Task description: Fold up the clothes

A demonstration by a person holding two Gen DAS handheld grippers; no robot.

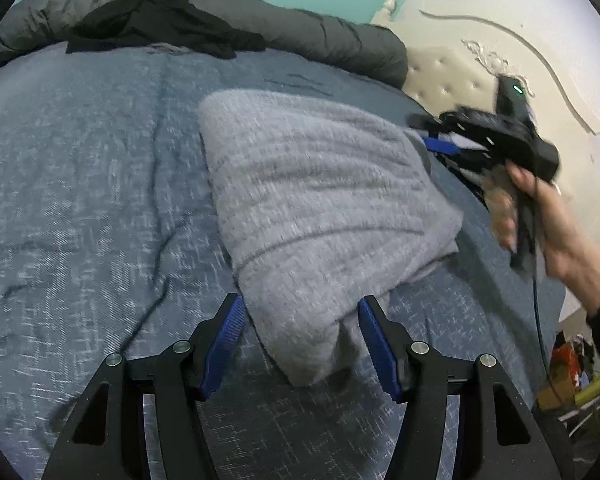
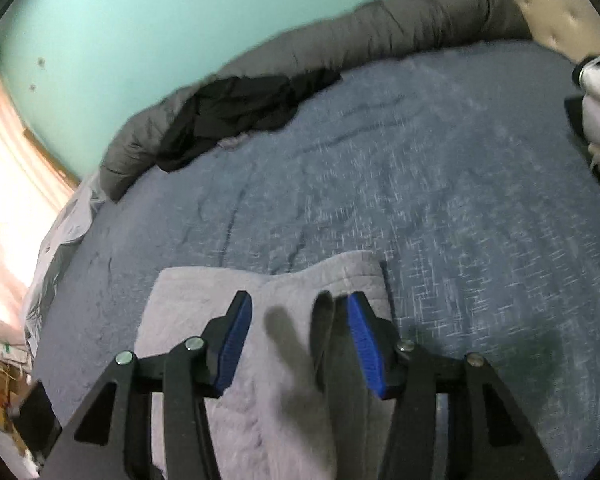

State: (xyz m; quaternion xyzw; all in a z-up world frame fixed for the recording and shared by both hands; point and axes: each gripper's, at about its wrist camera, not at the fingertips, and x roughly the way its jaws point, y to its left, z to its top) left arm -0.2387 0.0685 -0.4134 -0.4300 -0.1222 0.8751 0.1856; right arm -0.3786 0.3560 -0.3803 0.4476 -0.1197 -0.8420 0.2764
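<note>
Grey folded sweater (image 1: 324, 208) lying on the blue bed (image 1: 92, 168), left gripper (image 1: 300, 344) fingers apart around its near corner, right gripper (image 2: 296, 344) fingers apart just above its other side, black clothes (image 1: 160, 24) far back on the dark blanket (image 1: 332, 36)

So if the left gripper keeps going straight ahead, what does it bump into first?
Probably the folded grey sweater. The left gripper has its jaws open, and the sweater's near corner already sits between them, on the blue bedspread. Depth is hard to judge.

both grippers (image 1: 300, 344) (image 2: 296, 336), jaws apart
</note>
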